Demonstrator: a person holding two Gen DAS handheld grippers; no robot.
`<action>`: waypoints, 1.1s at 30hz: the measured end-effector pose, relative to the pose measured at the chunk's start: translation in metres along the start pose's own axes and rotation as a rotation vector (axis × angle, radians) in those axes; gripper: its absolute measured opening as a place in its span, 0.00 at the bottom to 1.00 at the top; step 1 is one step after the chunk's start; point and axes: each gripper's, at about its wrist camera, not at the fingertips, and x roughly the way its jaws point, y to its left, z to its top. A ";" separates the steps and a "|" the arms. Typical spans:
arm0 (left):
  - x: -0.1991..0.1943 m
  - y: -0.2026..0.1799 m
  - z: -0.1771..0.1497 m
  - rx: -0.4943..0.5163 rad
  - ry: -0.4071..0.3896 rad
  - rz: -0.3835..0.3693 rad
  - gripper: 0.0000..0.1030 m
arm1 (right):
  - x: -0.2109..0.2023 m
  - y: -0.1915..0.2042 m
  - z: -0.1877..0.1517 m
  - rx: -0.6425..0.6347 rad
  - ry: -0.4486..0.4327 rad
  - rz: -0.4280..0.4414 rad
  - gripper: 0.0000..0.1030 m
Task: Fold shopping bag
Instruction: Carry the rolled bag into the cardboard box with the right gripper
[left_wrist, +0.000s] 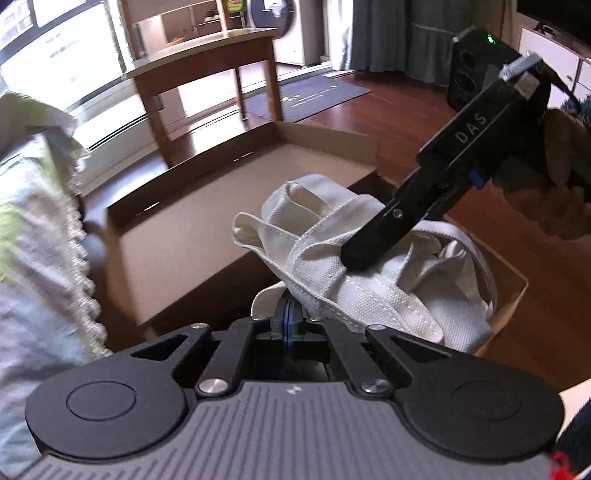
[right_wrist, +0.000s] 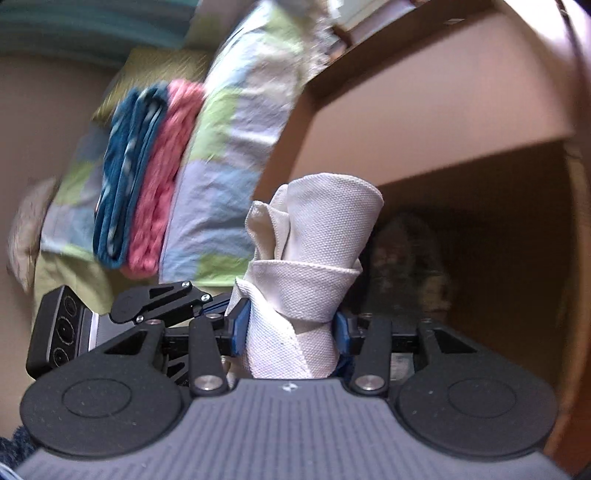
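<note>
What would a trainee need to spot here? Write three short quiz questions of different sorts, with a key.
1. True or false: the right gripper is shut on the cream canvas shopping bag.
2. Which lies under the bag? A) brown cardboard box B) a sink C) a basket
3. Fill in: the left gripper pinches the bag's ___ edge, seen from its own camera.

Key: 1 true; 2 A; 3 near (lower).

The shopping bag (left_wrist: 369, 280) is coarse, matt woven canvas. The box (left_wrist: 207, 229) is dull cardboard. The floor (left_wrist: 406, 107) is glossy wood.
</note>
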 end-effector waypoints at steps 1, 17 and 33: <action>0.008 -0.003 0.003 0.002 0.003 -0.010 0.00 | -0.003 -0.009 0.000 0.020 -0.008 -0.007 0.40; 0.077 -0.033 -0.017 -0.053 0.047 -0.135 0.00 | 0.072 0.020 -0.008 -0.305 0.249 -0.722 0.33; 0.064 -0.013 -0.029 -0.084 0.095 -0.052 0.03 | 0.101 0.035 -0.025 -0.384 0.276 -0.814 0.36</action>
